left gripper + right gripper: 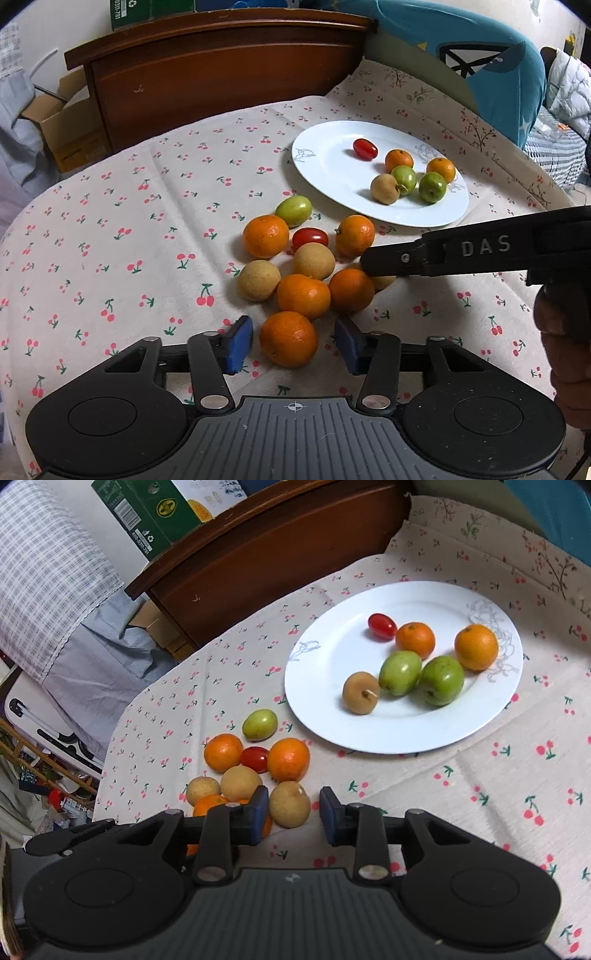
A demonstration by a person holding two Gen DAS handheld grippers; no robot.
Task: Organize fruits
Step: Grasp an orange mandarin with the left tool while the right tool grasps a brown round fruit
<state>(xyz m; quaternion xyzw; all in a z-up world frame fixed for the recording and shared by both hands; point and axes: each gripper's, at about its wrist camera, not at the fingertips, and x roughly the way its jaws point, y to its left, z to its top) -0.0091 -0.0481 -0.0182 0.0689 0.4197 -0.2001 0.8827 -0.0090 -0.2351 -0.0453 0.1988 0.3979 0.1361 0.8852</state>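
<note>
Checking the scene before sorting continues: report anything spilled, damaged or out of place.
Nothing is spilled or visibly damaged. The only loose end: a pile of fruit on the cloth beside the plate, which holds six pieces.

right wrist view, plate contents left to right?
On the white plate: tan longan → red cherry tomato → left green fruit → small orange → right green fruit → larger orange.
</note>
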